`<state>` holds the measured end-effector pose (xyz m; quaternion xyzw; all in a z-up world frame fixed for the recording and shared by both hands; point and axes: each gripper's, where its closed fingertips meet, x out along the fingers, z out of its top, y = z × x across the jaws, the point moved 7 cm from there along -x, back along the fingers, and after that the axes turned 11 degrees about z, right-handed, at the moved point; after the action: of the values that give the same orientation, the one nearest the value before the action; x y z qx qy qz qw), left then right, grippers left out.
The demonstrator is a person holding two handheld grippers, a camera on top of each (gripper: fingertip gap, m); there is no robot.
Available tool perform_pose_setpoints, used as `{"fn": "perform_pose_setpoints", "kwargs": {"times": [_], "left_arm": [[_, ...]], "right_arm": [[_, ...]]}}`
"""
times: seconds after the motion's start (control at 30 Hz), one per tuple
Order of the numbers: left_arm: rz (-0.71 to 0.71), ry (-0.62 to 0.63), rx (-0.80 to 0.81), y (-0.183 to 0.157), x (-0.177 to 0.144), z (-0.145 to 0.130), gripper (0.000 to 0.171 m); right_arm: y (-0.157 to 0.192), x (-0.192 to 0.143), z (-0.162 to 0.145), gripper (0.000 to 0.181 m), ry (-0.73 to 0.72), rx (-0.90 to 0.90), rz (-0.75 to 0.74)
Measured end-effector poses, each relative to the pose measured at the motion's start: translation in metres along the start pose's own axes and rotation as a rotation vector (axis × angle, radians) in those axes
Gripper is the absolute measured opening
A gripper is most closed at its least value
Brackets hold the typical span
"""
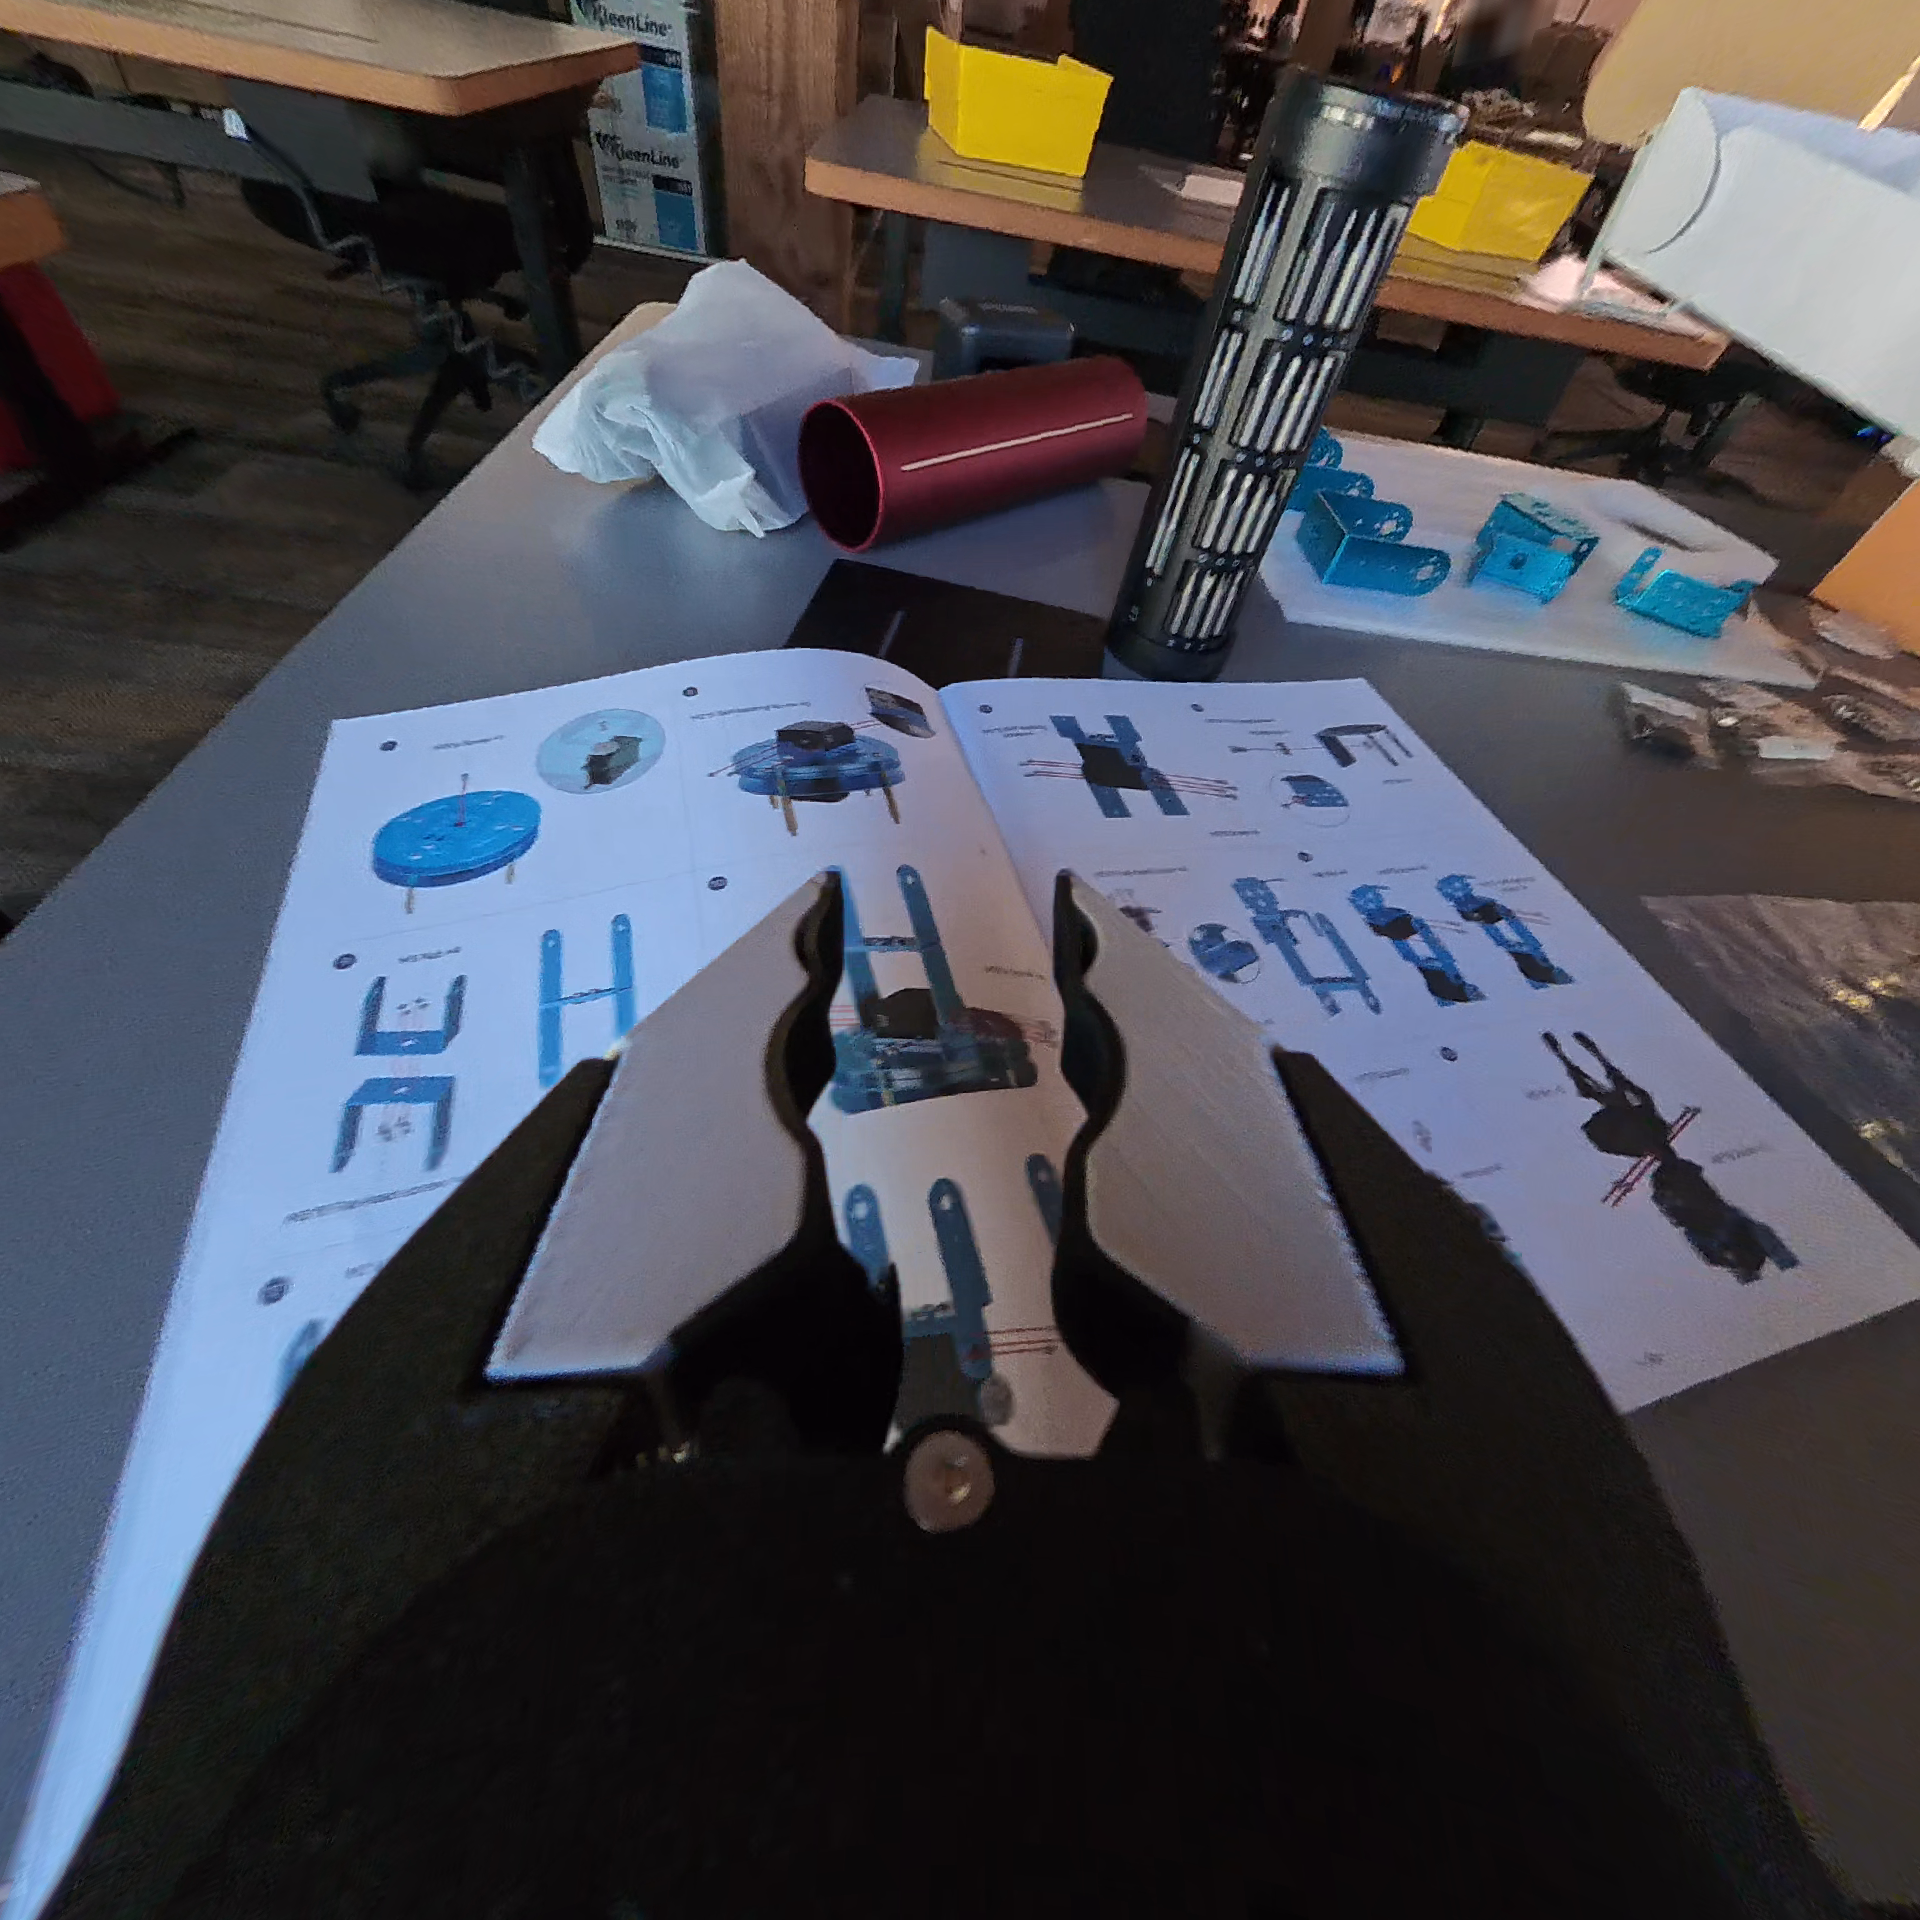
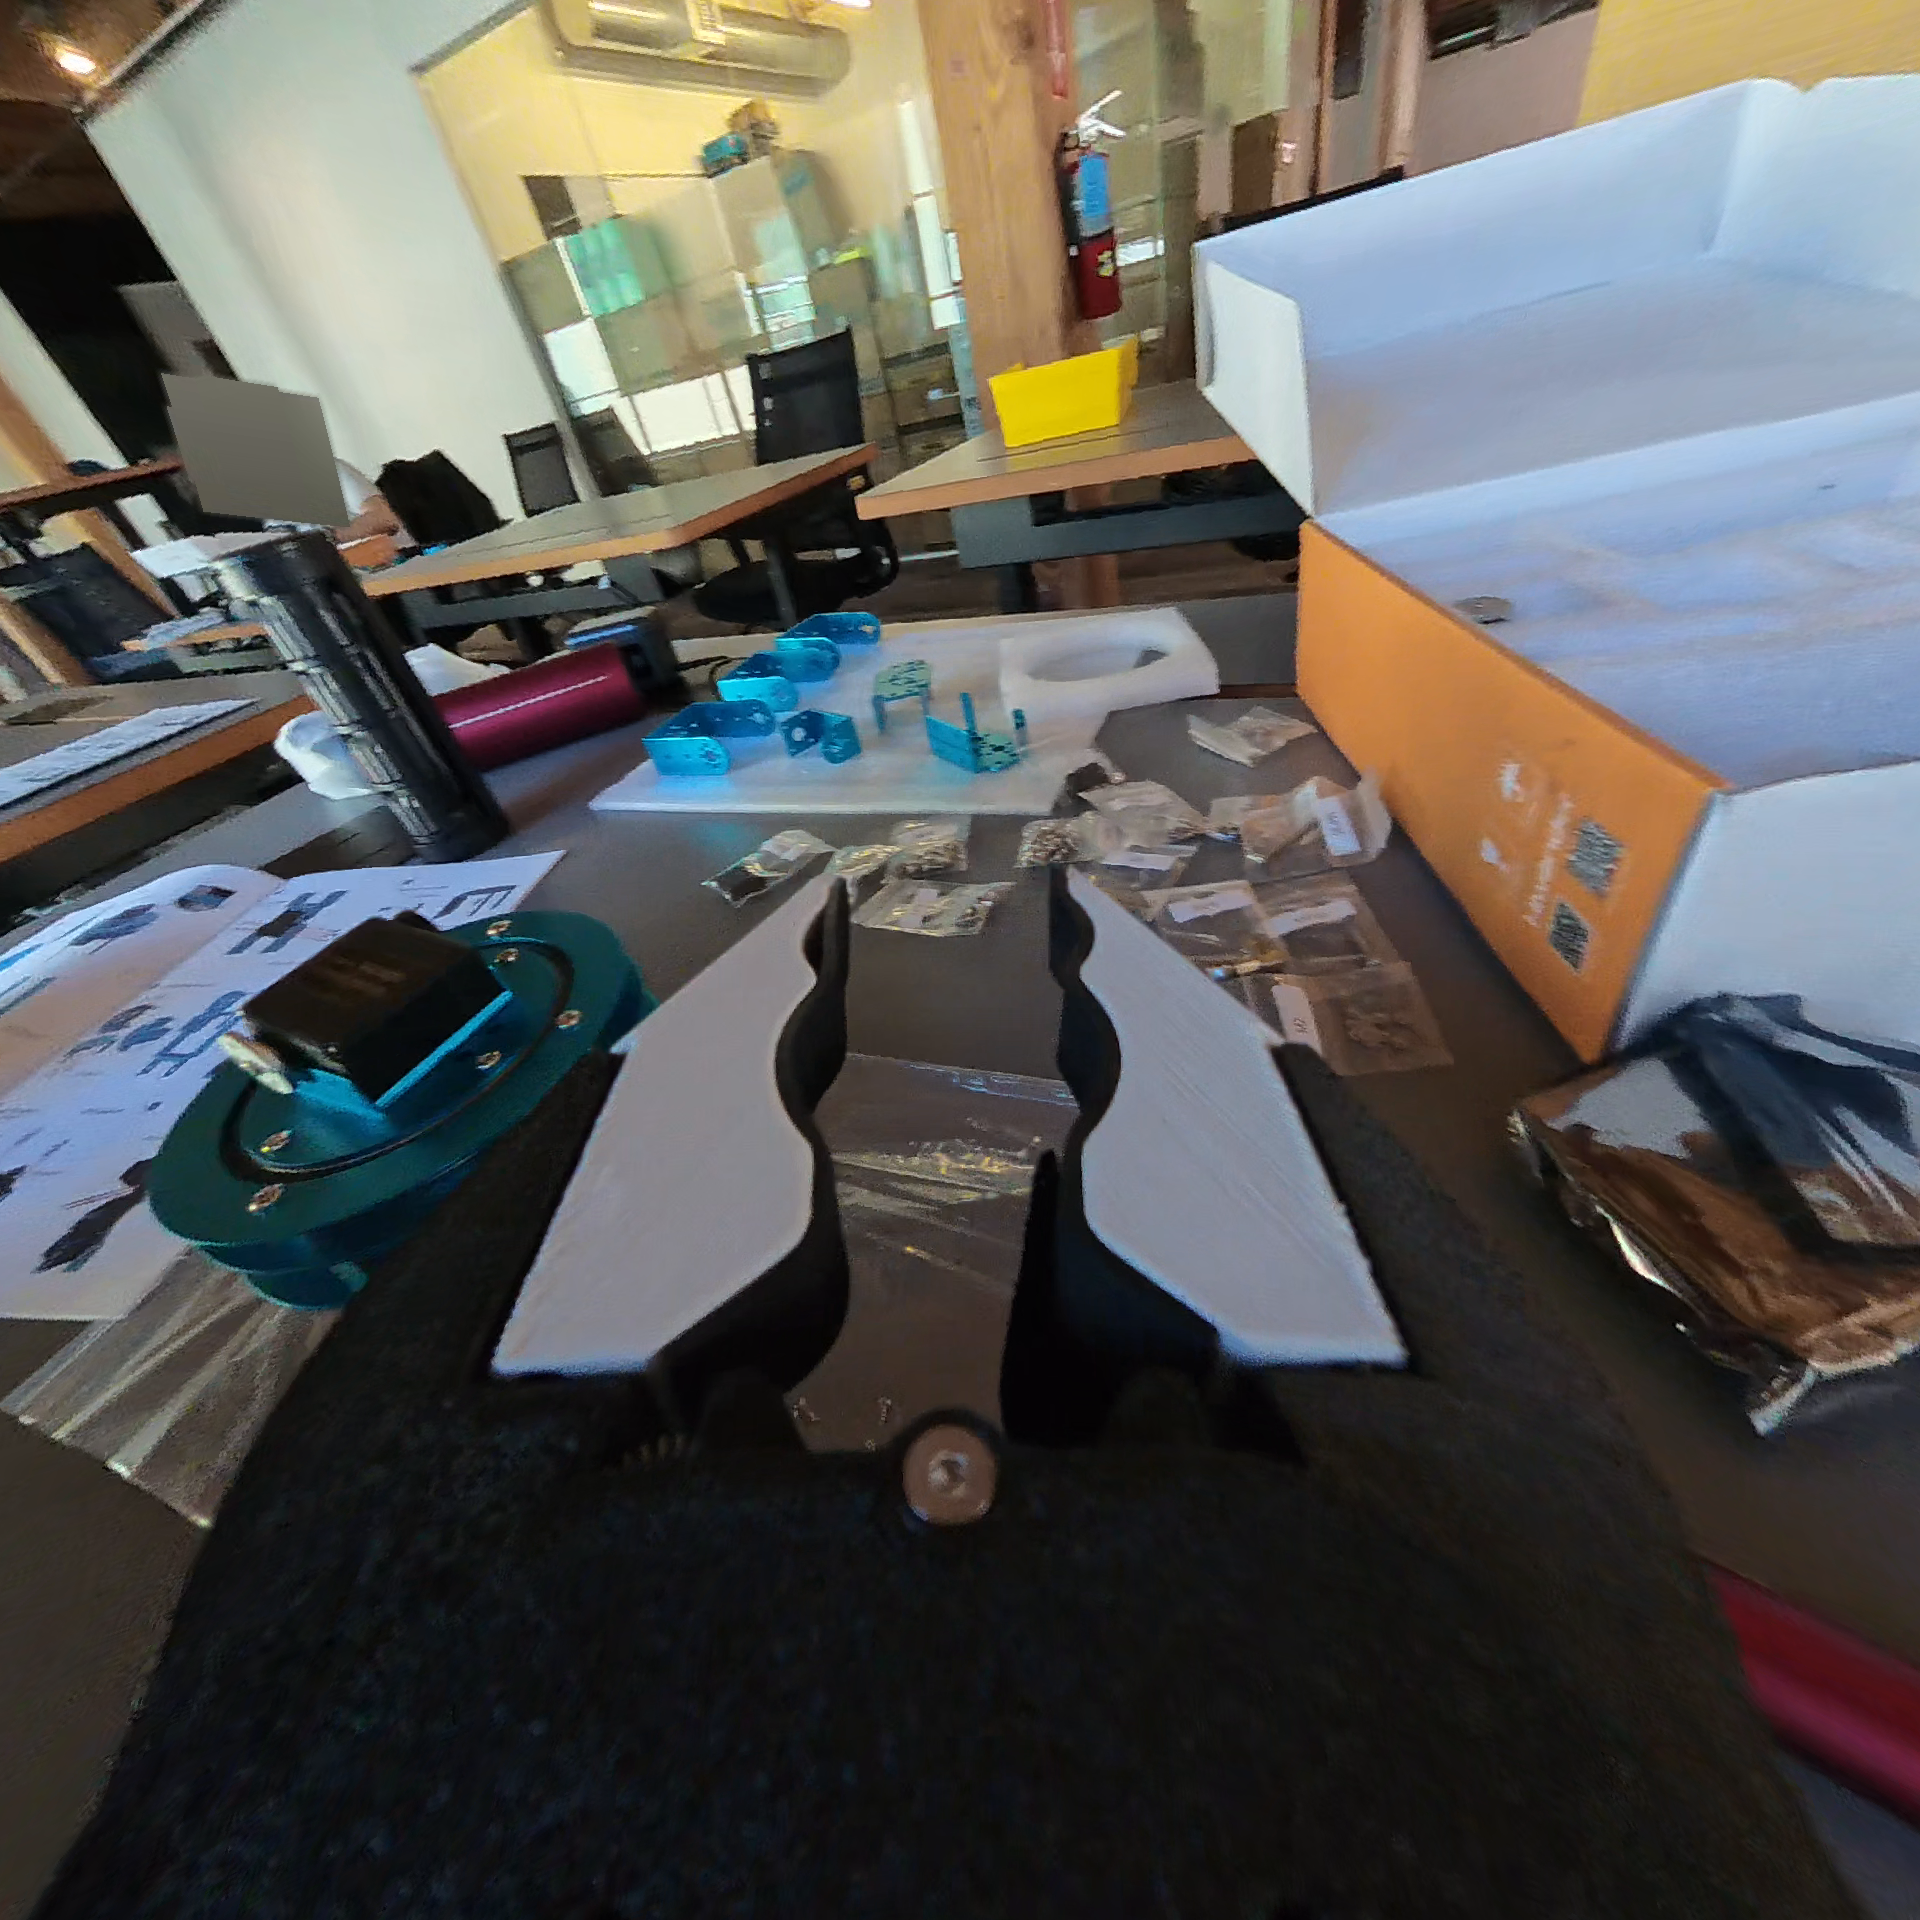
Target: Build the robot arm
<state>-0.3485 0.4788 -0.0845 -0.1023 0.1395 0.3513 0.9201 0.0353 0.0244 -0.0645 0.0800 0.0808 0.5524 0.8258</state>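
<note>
A grey desk [image 1: 520, 623] is full of things. An open booklet [image 1: 644, 831] with blue drawings lies flat on it. Behind the booklet a red tube [image 1: 977, 457] lies on its side, next to crumpled white paper [image 1: 686, 405]. A tall black holder [image 1: 1268, 395] with slots stands upright just beyond the booklet. Blue metal brackets [image 2: 790, 707] sit on a white foam sheet [image 2: 852, 784]. Small clear bags of screws [image 2: 1132, 831] are spread in front of an open orange and white box [image 2: 1475, 790]. A round teal base [image 2: 416, 1101] with a black block on top rests on the booklet's edge.

The left hand-held gripper [image 1: 940, 894] hangs over the booklet, its jaws spread apart and holding nothing. The right hand-held gripper [image 2: 945, 899] is also spread apart and empty, above a clear plastic sheet [image 2: 935, 1153], with the teal base just to its left.

A shiny crumpled bag [image 2: 1745, 1226] at the right is hard to make out. The far room is blurry.
</note>
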Motion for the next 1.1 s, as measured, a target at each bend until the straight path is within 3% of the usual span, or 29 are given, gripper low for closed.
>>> {"fn": "perform_pose_setpoints", "kwargs": {"times": [0.1, 0.3, 0.5, 0.83, 1.1], "left_arm": [[0.036, 0.005, 0.047, 0.010, -0.001, -0.003, 0.040], [-0.117, 0.062, -0.012, 0.005, 0.006, -0.011, 0.040], [-0.018, 0.103, 0.103, 0.009, 0.007, -0.016, 0.040], [-0.056, 0.094, 0.088, 0.001, 0.004, -0.006, 0.040], [-0.008, 0.089, 0.134, -0.001, 0.006, -0.007, 0.040]], "right_arm": [[-0.004, 0.001, -0.002, 0.033, -0.005, 0.009, -0.015], [-0.008, 0.008, -0.010, 0.032, 0.049, 0.012, -0.022], [-0.009, 0.008, -0.009, 0.031, 0.039, 0.030, -0.009], [-0.005, 0.012, -0.012, 0.031, 0.080, -0.003, 0.001], [-0.005, 0.014, -0.013, 0.031, 0.096, 0.003, 0.012]]}}
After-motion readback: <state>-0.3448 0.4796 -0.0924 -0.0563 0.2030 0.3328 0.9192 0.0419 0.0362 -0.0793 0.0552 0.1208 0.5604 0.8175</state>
